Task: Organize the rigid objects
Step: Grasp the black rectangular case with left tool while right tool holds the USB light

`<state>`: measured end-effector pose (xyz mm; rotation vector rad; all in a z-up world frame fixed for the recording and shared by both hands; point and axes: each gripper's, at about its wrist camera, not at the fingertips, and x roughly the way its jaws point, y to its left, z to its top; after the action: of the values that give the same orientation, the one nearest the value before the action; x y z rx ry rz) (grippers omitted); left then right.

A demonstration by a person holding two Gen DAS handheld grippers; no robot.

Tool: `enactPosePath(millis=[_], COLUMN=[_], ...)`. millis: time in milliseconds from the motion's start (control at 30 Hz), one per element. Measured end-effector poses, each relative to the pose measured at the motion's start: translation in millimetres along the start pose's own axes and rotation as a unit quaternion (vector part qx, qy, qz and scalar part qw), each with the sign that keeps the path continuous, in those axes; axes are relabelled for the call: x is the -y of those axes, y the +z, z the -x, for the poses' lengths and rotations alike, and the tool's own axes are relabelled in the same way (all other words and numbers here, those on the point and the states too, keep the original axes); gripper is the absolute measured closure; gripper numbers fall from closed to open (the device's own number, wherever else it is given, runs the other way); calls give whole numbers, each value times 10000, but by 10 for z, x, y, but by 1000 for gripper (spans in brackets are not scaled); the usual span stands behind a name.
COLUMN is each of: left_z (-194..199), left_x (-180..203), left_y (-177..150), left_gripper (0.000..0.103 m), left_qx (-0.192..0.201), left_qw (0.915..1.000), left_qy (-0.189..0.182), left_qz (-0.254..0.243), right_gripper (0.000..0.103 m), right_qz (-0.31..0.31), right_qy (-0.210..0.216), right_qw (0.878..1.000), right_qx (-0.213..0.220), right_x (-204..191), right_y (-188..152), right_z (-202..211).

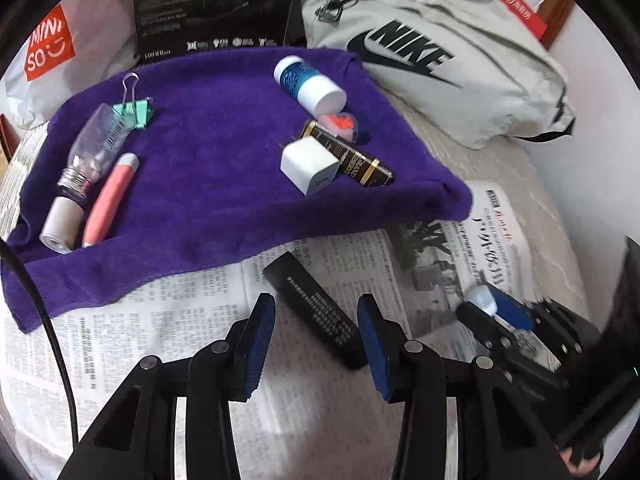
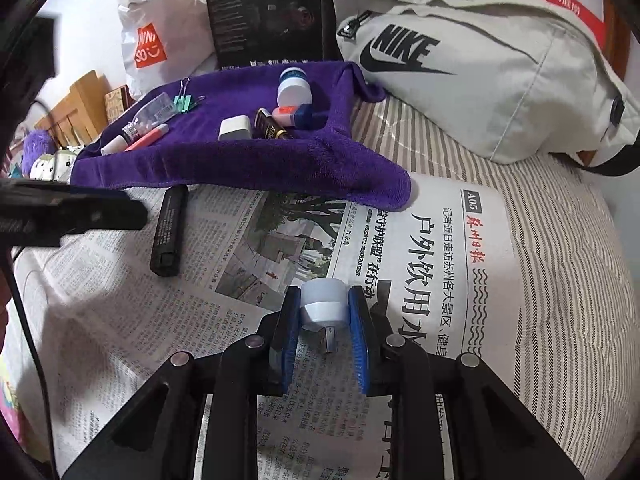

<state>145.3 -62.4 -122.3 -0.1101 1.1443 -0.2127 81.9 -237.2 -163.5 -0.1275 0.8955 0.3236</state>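
A purple towel (image 1: 208, 152) lies on newspaper and holds a clear bottle (image 1: 94, 148), a pink pen (image 1: 112, 196), a green binder clip (image 1: 136, 110), a white-and-blue jar (image 1: 308, 84), a white charger cube (image 1: 308, 164) and a black-and-gold tube (image 1: 352, 156). A black stick (image 1: 316, 310) lies on the newspaper between the open pads of my left gripper (image 1: 316, 312). My right gripper (image 2: 325, 304) is shut on a small white plug light (image 2: 323, 304), held just above the newspaper; it also shows in the left wrist view (image 1: 486, 300).
A grey Nike bag (image 2: 480, 64) lies behind on the right. A black box (image 2: 266, 12) and a white Miniso bag (image 2: 160, 40) stand behind the towel. Newspaper (image 2: 420, 264) covers a striped bed sheet (image 2: 560, 280). A wooden headboard (image 2: 76, 112) is at left.
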Motion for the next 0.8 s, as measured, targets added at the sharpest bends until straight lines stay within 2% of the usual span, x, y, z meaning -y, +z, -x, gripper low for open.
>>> enactPosePath(millis=[100, 233, 300, 500, 633, 733, 767, 800], left_z=[-81, -69, -20, 85, 15, -5, -1, 4], left_x=[68, 143, 70, -174, -66, -16, -8, 4], left_y=[-19, -131, -202, -264, -211, -190, -191, -195], left_gripper=[62, 61, 59, 58, 58, 65, 73, 77], left_qx=[48, 216, 212, 233, 213, 222, 236, 264], left_qw=[9997, 9964, 9946, 9967, 9945, 9938, 9937, 9938], left_qy=[229, 593, 789, 648, 793, 781, 822, 838], left_qz=[-23, -575, -641, -424, -655, -755, -722, -676], right_gripper=[78, 79, 79, 78, 79, 79, 79, 79], right_qz=[-63, -19, -45, -30, -11, -21, -17, -17], right_qy=[46, -8, 29, 8, -15, -1, -5, -7], right_qw=[9998, 9998, 9998, 9998, 9998, 9998, 9998, 9998], right_qx=[166, 195, 199, 203, 202, 203, 203, 203], right_x=[21, -5, 6, -2, -9, -12, -14, -13], right_y=[-40, -38, -38, -51, -48, -44, -43, -43], right_z=[14, 13, 11, 17, 15, 12, 11, 10])
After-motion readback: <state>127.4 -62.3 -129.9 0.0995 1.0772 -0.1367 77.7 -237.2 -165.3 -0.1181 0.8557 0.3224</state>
